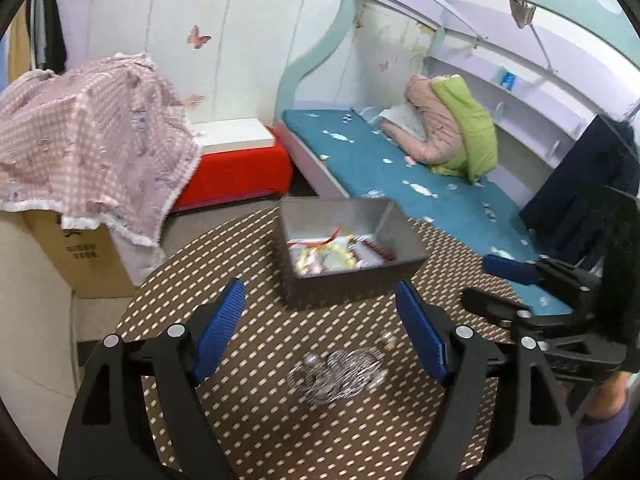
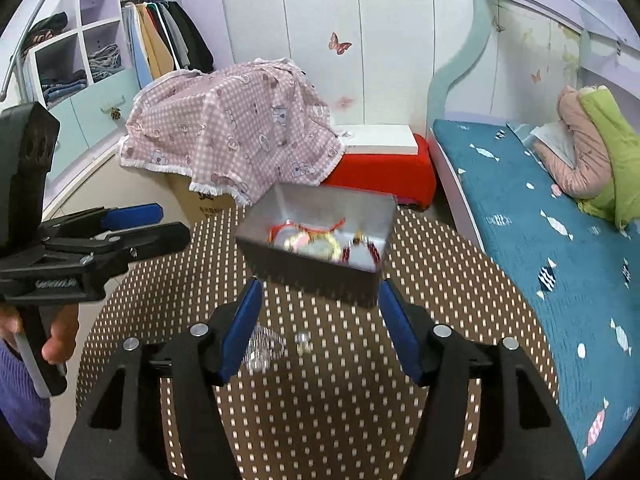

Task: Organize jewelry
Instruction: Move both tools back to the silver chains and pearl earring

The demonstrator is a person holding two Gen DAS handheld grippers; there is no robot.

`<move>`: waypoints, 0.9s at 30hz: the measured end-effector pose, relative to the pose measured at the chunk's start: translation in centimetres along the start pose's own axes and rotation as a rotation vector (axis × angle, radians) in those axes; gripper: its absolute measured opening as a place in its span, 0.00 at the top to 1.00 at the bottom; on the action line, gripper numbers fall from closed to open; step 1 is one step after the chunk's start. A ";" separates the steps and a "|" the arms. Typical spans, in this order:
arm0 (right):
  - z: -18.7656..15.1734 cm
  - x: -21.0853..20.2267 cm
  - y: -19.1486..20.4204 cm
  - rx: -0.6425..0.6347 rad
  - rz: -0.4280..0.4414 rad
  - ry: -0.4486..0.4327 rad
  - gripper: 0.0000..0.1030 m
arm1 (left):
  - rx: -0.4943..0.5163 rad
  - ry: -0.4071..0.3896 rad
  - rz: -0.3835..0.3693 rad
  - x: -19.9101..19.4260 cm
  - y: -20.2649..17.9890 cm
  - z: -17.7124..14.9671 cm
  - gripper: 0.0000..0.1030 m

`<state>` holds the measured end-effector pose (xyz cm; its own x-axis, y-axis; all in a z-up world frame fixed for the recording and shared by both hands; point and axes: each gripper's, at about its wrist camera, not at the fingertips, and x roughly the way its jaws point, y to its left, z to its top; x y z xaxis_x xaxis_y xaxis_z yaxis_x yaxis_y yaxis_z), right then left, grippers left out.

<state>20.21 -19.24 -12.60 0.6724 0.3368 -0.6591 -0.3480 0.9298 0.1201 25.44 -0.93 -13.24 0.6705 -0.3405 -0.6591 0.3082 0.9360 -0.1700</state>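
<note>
Left gripper [image 1: 320, 328] stood wide open above round table [image 1: 248, 240], nothing between blue pads. Right gripper [image 2: 320, 328] likewise open, empty. Silvery jewelry heap [image 1: 338, 372] lay on table's middle, blurred, below and between left pads; two small beads just beside it. Grey tin box [image 1: 352, 276] sat toward table's far edge, lid off, holding red cord bracelet [image 2: 306, 228], gold chain [image 2: 316, 246], dark red beads [image 2: 362, 252]. Hand [image 2: 60, 332] gripped left tool's handle by table's left edge.
</note>
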 end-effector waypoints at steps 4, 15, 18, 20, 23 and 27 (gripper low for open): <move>-3.0 0.2 0.0 0.018 -0.001 0.031 0.43 | -0.027 0.032 0.003 0.6 1.2 -2.3 0.24; -7.0 1.8 -0.3 0.088 0.024 0.095 0.42 | 0.027 0.129 0.000 3.5 0.5 -7.8 0.34; -7.4 1.9 -0.5 0.097 0.028 0.099 0.40 | 0.047 0.144 0.001 4.3 0.0 -8.3 0.40; -7.5 2.0 -0.7 0.105 0.030 0.102 0.39 | 0.060 0.158 -0.001 4.9 -0.4 -8.7 0.45; -7.7 2.1 -0.9 0.119 0.033 0.106 0.39 | 0.064 0.174 -0.010 5.6 -0.6 -8.7 0.56; -7.7 2.2 -0.8 0.118 0.038 0.109 0.39 | 0.087 0.187 -0.017 6.0 -0.9 -8.7 0.73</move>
<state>16.97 -20.41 -19.90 0.5834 0.3596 -0.7283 -0.2883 0.9300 0.2282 23.31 -3.09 -23.40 0.5307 -0.3258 -0.7824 0.3805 0.9165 -0.1235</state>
